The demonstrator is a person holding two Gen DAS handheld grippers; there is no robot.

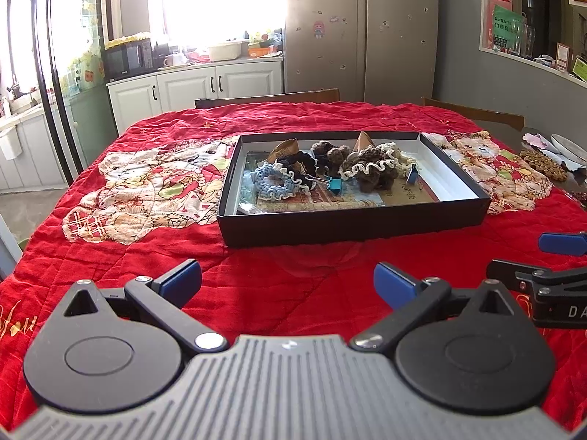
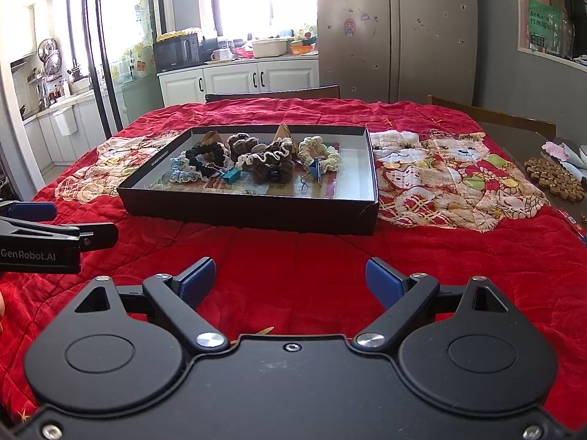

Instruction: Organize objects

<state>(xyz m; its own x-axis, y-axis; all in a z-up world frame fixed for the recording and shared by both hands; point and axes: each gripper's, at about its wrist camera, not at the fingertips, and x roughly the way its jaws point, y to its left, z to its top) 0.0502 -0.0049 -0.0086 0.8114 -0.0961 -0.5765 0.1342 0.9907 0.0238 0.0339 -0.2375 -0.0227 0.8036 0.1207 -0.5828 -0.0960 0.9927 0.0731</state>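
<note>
The box [image 1: 352, 216] sits straight ahead of both grippers, a shallow black tray with a white inside, resting on the red quilt [image 1: 286, 293] that covers the surface. Everything loose appears to be heaped in it already: a blue scrunchie [image 1: 269, 183] at the near left, a black one [image 1: 299, 167] just behind it, brown ones [image 1: 330, 154] further back, and a cream-edged brown one [image 1: 370, 172] toward the middle. From the right wrist view a cream scrunchie [image 2: 319, 152] lies at the far right of the pile. Two blue binder clips [image 1: 335, 184] lie among them, one touching the black scrunchie's frill, the other [image 1: 412, 175] beside the cream-edged one. Printed cards or packets lie flat beneath; what they are is unclear.

The left gripper [image 1: 288, 280] hovers above bare quilt, short of the box, jaws spread wide and holding nothing. The right gripper [image 2: 290, 280] is the same: released, empty, level with its partner and just beside it.

Judging by this, the sorting has hardly begun, or else gathering is done and arranging remains. Nothing is grouped by kind; scrunchies overlap and clips are tangled in. No second container shows, so where sorted items should go cannot be told. Beyond the box to the right, a brown beaded mat [image 2: 554, 179] lies off the quilt; whether it belongs to the task is uncertain.
</note>
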